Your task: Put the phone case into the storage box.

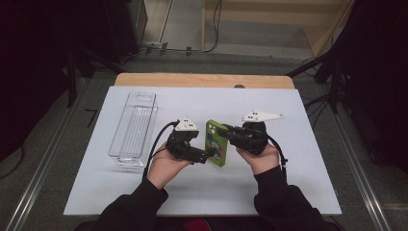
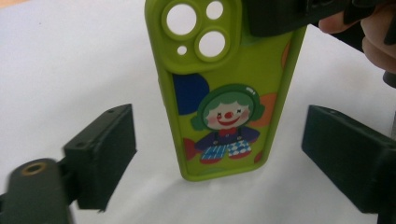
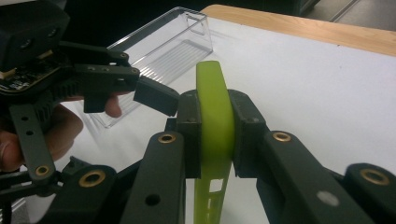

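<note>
now green phone case on edge, long axis toward person; right gripper jaws clamped on it, left gripper jaws apart.

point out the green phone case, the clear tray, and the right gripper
green phone case (image 2: 224, 116), left gripper view, on the clown's face printed on its back.
clear tray (image 1: 134, 124), high view, on its ribbed floor.
right gripper (image 3: 215, 135), right gripper view, between the pads clamping the case's edge.

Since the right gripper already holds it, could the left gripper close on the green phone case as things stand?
Probably yes: the left gripper has its jaws open on either side of the green phone case, nothing between.
</note>
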Available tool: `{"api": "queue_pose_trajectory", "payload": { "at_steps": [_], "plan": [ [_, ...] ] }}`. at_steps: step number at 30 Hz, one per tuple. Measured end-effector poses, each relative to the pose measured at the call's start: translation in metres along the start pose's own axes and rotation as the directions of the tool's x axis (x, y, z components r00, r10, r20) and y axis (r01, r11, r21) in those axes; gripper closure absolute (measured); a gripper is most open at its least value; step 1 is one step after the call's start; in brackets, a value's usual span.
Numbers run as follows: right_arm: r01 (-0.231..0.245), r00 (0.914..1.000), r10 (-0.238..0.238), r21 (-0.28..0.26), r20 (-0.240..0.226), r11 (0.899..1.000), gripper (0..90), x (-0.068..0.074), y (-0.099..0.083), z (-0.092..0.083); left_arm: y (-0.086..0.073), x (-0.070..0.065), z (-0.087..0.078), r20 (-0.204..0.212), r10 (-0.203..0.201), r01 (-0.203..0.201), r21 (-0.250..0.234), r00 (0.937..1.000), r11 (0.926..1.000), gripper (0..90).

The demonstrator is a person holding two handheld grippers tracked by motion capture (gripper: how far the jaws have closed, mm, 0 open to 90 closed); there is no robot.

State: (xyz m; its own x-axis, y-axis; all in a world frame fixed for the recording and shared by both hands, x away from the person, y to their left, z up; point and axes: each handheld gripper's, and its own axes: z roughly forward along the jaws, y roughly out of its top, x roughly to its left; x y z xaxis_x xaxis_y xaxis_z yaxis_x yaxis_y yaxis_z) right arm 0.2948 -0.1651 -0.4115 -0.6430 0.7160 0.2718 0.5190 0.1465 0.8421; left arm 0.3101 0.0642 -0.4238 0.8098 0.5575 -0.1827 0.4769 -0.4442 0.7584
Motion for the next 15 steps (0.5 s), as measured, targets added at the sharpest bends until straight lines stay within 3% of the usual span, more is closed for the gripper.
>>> {"api": "queue_pose_trajectory", "payload": {
  "at_steps": [2, 6, 15],
  "plan": [
    [-0.006, 1.0000, 0.006, -0.001, -0.003, 1.000, 74.6, 0.002, 0.000, 0.001, 0.000, -0.001, 0.001, -0.006, 0.001, -0.001, 0.003, 1.0000, 1.0000, 0.3],
    [-0.011, 0.9999, 0.011, -0.007, -0.009, 1.000, 74.6, 0.005, -0.001, 0.002, 0.000, -0.002, 0.003, -0.024, 0.009, -0.009, -0.019, 0.9997, 0.9998, 0.0],
    [-0.022, 0.9996, 0.021, -0.004, -0.016, 1.000, 74.6, 0.013, -0.002, 0.007, -0.001, -0.004, 0.008, -0.039, -0.029, 0.028, -0.030, 0.9988, 0.9991, 0.0]
  ]
}}
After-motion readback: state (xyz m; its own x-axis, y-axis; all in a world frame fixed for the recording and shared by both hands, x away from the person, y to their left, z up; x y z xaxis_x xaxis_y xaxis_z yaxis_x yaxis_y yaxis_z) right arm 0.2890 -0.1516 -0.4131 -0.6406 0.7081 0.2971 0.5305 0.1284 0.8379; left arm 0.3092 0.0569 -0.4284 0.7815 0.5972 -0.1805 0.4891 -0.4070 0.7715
